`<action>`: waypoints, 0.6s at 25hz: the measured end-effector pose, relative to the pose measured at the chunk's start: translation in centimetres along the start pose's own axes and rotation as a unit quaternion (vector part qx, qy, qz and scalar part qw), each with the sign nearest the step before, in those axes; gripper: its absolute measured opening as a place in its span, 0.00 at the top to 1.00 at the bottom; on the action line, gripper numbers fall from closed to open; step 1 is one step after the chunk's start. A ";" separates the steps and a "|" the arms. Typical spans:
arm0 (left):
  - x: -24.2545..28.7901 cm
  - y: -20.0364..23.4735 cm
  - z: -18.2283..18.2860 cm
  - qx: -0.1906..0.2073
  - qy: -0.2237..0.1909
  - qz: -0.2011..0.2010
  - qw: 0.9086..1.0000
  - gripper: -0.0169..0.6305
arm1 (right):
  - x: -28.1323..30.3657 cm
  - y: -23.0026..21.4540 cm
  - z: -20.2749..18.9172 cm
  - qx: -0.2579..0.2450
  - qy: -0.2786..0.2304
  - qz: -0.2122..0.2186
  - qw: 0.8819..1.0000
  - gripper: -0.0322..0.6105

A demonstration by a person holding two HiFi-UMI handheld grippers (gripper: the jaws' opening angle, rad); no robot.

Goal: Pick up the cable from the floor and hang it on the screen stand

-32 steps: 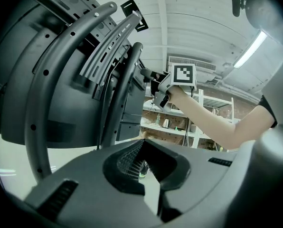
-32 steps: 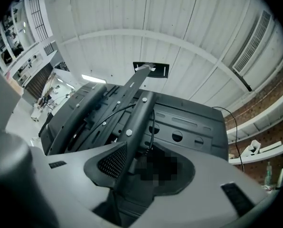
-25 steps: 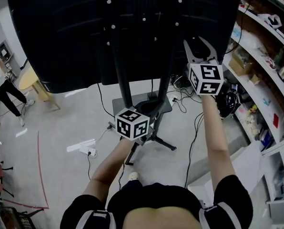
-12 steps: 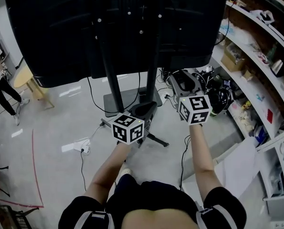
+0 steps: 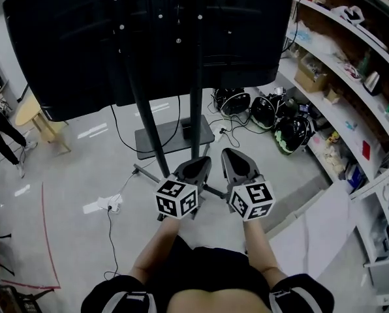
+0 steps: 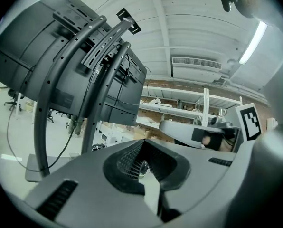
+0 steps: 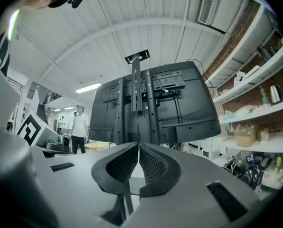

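Cable point(image 5: 109, 240), probably the black one trailing from the power strip point(image 5: 98, 207), lies on the floor, untouched. Screen stand point(image 5: 145, 129) rises beyond. My left gripper point(image 5: 193, 168) has its jaws together, empty. My right gripper point(image 5: 239, 165) has just closed its jaws on nothing. I judge this the approach: next I open and reach down.

No word, number or brand mark can be read anywhere. The only printed signs are black-and-white square code patterns, not letters. They stand on the left marker cube point(image 5: 177, 199) and the right marker cube point(image 5: 252, 201), at the lower middle of the head view. Boxes and packets on the shelves point(image 5: 351, 103) at the right of that frame are too small and blurred to read.
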State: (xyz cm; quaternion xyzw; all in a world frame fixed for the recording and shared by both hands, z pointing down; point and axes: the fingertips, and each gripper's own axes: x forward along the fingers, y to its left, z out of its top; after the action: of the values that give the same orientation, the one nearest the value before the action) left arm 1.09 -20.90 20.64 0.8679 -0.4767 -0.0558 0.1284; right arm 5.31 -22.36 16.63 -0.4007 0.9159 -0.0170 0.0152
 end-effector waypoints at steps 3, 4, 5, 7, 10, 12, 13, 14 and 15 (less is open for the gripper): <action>-1.0 -0.9 -0.8 0.019 -0.005 0.022 1.000 0.97 | -2.7 0.5 -1.3 0.027 -0.003 -0.025 0.999 0.91; -1.3 -1.4 -0.9 0.027 -0.007 0.026 0.999 0.97 | -3.5 0.5 -1.4 0.029 -0.005 -0.032 0.999 0.91; -1.5 -1.8 -1.1 0.034 -0.009 0.029 0.999 0.97 | -4.2 0.6 -1.5 0.031 -0.007 -0.036 0.999 0.91; -1.8 -2.7 -1.4 0.044 -0.010 0.029 0.999 0.97 | -5.3 0.8 -1.6 0.042 -0.015 -0.038 0.998 0.91; -1.8 -3.9 -2.3 0.047 -0.002 0.016 0.999 0.97 | -6.0 1.1 -2.0 0.056 -0.021 -0.038 0.997 0.91; -1.7 -4.6 -3.2 0.050 0.008 0.013 0.999 0.97 | -6.4 1.0 -2.2 0.057 -0.020 -0.040 0.997 0.91; -1.7 -4.8 -3.5 0.051 0.013 0.012 0.999 0.97 | -6.6 0.8 -2.2 0.056 -0.020 -0.042 0.997 0.91; -1.7 -5.0 -3.8 0.050 0.017 0.010 0.999 0.97 | -6.8 0.6 -2.2 0.054 -0.021 -0.045 0.997 0.91; -1.7 -5.1 -4.0 0.047 0.020 0.008 0.999 0.97 | -6.9 0.5 -2.2 0.052 -0.021 -0.047 0.997 0.91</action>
State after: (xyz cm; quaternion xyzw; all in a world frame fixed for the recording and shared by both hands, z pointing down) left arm 5.18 -16.20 23.05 0.8699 -0.4833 -0.0150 0.0974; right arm 9.50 -16.91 18.88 -0.4426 0.8932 -0.0573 0.0544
